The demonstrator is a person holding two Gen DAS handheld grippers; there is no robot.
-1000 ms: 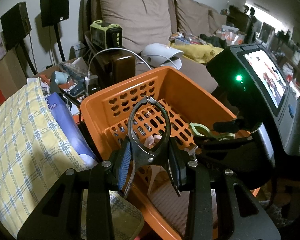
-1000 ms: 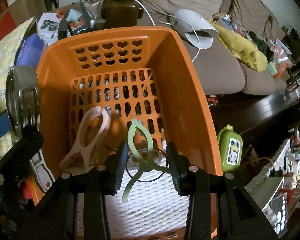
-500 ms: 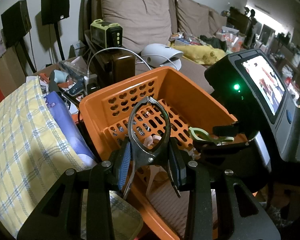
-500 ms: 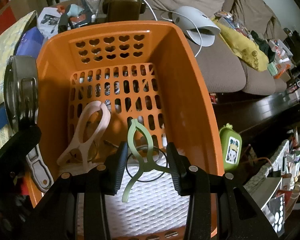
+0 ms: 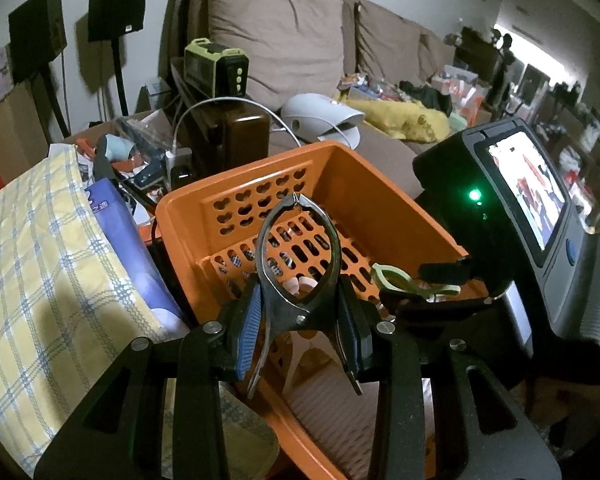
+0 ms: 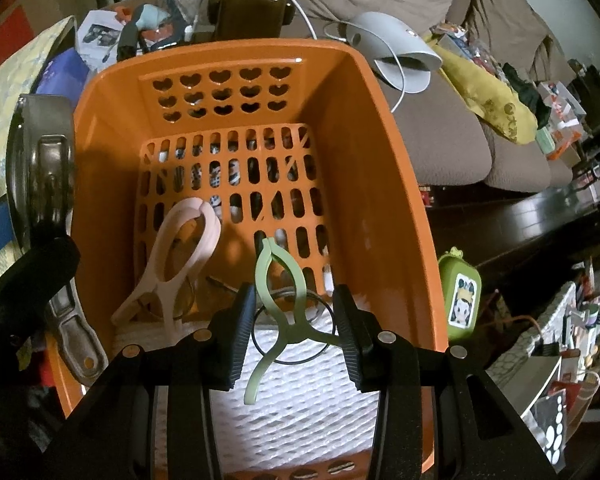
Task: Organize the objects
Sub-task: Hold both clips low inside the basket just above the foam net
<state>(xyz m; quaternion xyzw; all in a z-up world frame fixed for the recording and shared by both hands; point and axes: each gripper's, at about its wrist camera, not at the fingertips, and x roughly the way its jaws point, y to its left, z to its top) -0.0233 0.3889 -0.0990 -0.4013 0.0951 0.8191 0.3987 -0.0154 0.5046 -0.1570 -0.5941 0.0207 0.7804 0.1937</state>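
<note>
1. My left claw (image 5: pixel 300 320) is pinched on a dark metal clip (image 5: pixel 298 264). The pads press the clip's two handles, its looped jaws point up and away from me, and their tips meet.
2. The metal clip hangs above the near left part of the orange basket (image 5: pixel 380 184), over the rim, and touches nothing but my pads.
3. My right claw (image 6: pixel 296 328) is pinched on a pale green plastic clip (image 6: pixel 280 280). The pads bear on the handle legs on both sides. One long handle runs down toward me past the pads.
4. The green clip is inside the basket (image 6: pixel 388 152), near the right wall, over the white quilted pad (image 6: pixel 300 400) that covers the near end of the floor. A thin black ring (image 6: pixel 292 332) lies on the pad under it. I cannot tell whether the green clip touches the ring.
5. A pink plastic clip (image 6: pixel 180 256) lies loose in the basket's near left part, with its handles on the edge of the white pad and its loop on the slotted floor.
6. In the right wrist view the metal clip (image 6: pixel 40 184) shows at the basket's left rim, outside the wall.
7. The basket's far wall has heart-shaped holes. A brown sofa (image 5: pixel 276 40) stands beyond it. A yellow checked cushion (image 5: pixel 40 264) lies just beside the left wall.
8. A small green case (image 6: pixel 460 296) with a cartoon sticker sits outside the right wall.
</note>
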